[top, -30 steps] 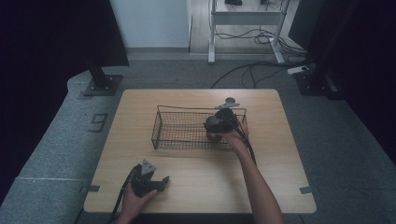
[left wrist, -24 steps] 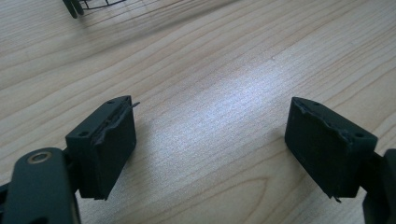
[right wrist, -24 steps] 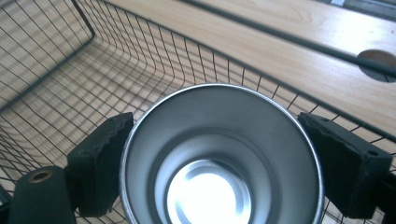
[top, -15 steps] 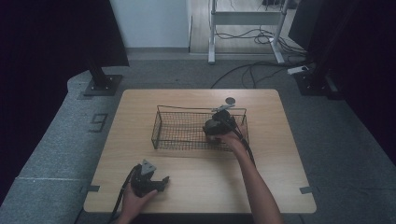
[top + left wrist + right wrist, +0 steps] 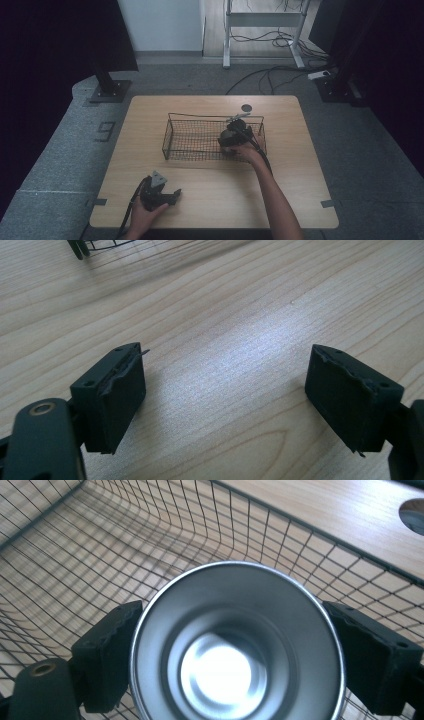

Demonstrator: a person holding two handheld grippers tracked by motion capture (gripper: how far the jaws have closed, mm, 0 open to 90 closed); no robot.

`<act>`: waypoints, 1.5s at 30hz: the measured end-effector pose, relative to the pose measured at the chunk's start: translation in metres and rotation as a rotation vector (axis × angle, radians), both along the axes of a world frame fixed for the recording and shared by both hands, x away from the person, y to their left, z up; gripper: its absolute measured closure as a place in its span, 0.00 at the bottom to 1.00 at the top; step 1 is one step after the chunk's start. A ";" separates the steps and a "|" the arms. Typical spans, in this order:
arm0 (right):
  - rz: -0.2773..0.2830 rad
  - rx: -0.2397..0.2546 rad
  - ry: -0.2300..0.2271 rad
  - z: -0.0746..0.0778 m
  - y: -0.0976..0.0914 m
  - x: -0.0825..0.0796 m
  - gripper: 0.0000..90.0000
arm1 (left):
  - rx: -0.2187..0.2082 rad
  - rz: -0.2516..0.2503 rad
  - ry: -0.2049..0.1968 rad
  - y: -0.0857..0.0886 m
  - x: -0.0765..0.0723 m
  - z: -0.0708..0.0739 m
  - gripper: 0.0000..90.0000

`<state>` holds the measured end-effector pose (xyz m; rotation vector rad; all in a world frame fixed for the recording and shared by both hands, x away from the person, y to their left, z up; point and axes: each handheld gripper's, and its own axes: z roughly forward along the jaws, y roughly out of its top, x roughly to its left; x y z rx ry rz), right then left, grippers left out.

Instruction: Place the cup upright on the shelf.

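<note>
A: Start with the biggest thing. What's the surface?

B: Wooden table (image 5: 210,200), light grain, grey floor all round it. A small dark round disc (image 5: 246,107) lies at the far edge, right of centre.

A: Next down?

B: Black wire basket (image 5: 200,137), rectangular, sitting mid-table, slightly toward the far side. Its mesh also fills the background of the right gripper view.

A: The grippers?

B: Right gripper (image 5: 235,136) is at the basket's right end, hand behind it on the near side. Its jaws are clamped on either side of a shiny metal cup (image 5: 237,645), touching the cup's wall left and right. The camera looks straight into the cup's open mouth; bright base inside.

A: Is the cup inside the basket?

B: Mesh lies behind and below it, so within the basket's right end. Whether it touches the basket floor, cannot tell.

A: And the left?

B: Left gripper (image 5: 159,192) rests on the table at the near-left corner, well apart from the basket. Jaws spread wide over bare wood, nothing between them.
</note>
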<state>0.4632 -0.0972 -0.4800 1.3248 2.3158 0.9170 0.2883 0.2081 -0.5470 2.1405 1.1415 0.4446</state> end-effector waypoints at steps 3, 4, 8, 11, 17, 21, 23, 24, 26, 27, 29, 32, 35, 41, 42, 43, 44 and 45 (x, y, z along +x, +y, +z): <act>-0.008 0.004 -0.003 0.000 0.000 -0.001 0.14 | 0.000 0.000 0.000 0.000 0.000 0.000 0.18; -0.013 0.003 -0.006 0.000 0.000 -0.001 0.13 | -0.001 0.001 0.000 0.000 0.000 0.000 0.18; -0.014 0.005 -0.007 0.001 -0.001 -0.002 0.11 | -0.003 0.001 0.001 0.000 0.000 0.000 0.18; -0.021 0.028 -0.020 0.005 -0.002 -0.003 0.09 | -0.003 0.001 0.001 0.000 0.000 0.000 0.18; -0.040 0.085 -0.086 0.017 -0.010 -0.009 0.10 | -0.001 0.001 0.000 0.000 0.000 0.000 0.18; -0.046 0.115 -0.129 0.028 -0.015 -0.014 0.10 | 0.001 0.000 0.000 0.000 0.000 0.000 0.18; -0.052 0.128 -0.152 0.033 -0.017 -0.017 0.11 | 0.001 0.000 0.001 0.000 0.000 0.000 0.18; -0.053 0.136 -0.162 0.036 -0.018 -0.019 0.11 | 0.001 0.000 0.001 0.000 0.000 0.000 0.18; -0.053 0.147 -0.170 0.038 -0.019 -0.021 0.11 | 0.002 0.000 0.002 0.000 0.000 0.000 0.18; -0.045 0.179 -0.184 0.042 -0.023 -0.026 0.12 | 0.001 0.000 0.001 0.000 0.000 0.000 0.18; -0.041 0.190 -0.193 0.044 -0.026 -0.029 0.13 | 0.000 0.000 0.002 0.000 0.000 0.000 0.18; -0.025 0.205 -0.223 0.048 -0.033 -0.043 0.13 | 0.002 0.001 0.001 0.000 0.000 0.000 0.18; -0.016 0.211 -0.246 0.048 -0.037 -0.056 0.14 | 0.002 0.000 0.001 0.000 0.000 0.000 0.18; -0.008 0.223 -0.277 0.048 -0.045 -0.077 0.15 | 0.002 0.001 0.001 0.000 0.000 0.000 0.19; -0.005 0.223 -0.282 0.047 -0.047 -0.081 0.15 | 0.002 0.001 0.001 0.000 0.000 0.000 0.19; -0.001 0.222 -0.294 0.045 -0.050 -0.090 0.15 | 0.001 0.002 0.001 0.000 0.000 0.000 0.19; -0.001 0.222 -0.294 0.045 -0.050 -0.090 0.15 | 0.001 0.002 0.001 0.000 0.000 0.000 0.19; 0.005 0.223 -0.300 0.040 -0.054 -0.099 0.16 | 0.003 0.000 0.002 0.000 0.000 0.000 0.19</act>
